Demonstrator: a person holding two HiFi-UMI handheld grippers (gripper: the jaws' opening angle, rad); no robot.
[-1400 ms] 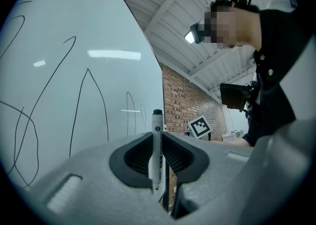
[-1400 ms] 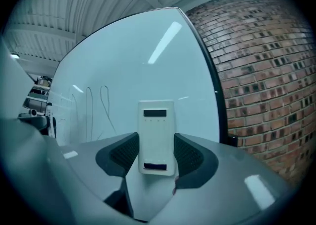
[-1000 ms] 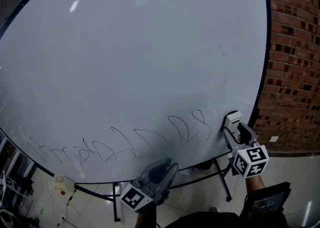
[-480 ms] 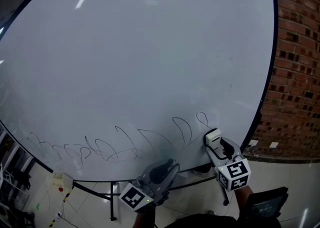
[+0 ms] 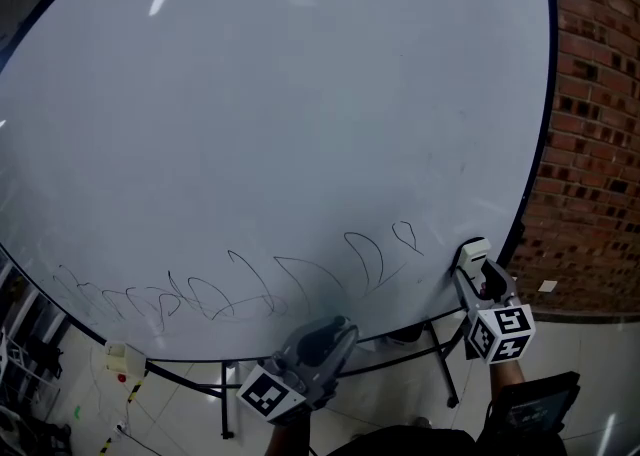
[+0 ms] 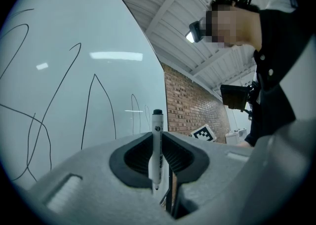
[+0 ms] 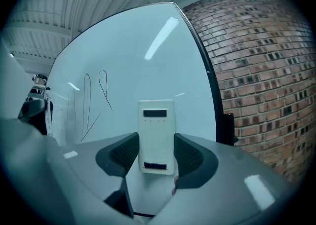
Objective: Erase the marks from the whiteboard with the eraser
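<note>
**Inspector:** State of the right gripper (image 7: 157, 154)?

**Surveyor:** Its jaws are part-way open and clamped on the white eraser (image 7: 157, 132), which stands upright between them. In the head view the eraser sits at the lower right of the whiteboard (image 5: 300, 114), near the frame edge and just right of the last loop. I cannot confirm that it touches the surface.

**Inspector:** And the left gripper (image 6: 157, 162)?

**Surveyor:** Its jaws are nearly together, pinching a slim marker pen (image 6: 157, 140). It is held low, near the board's bottom edge, and takes no part in the wiping.

**Inspector:** And the marks (image 5: 240, 294)?

**Surveyor:** A row of black loops runs along the lower board from left to right. It looks intact.

**Inspector:** Which step is in hand?

**Surveyor:** In my judgement, the eraser is placed at the right end of the row to start a pass. The next move calls for setting its face flat on the board and sweeping left through the loops, with the grip firm enough that it does not twist.
</note>
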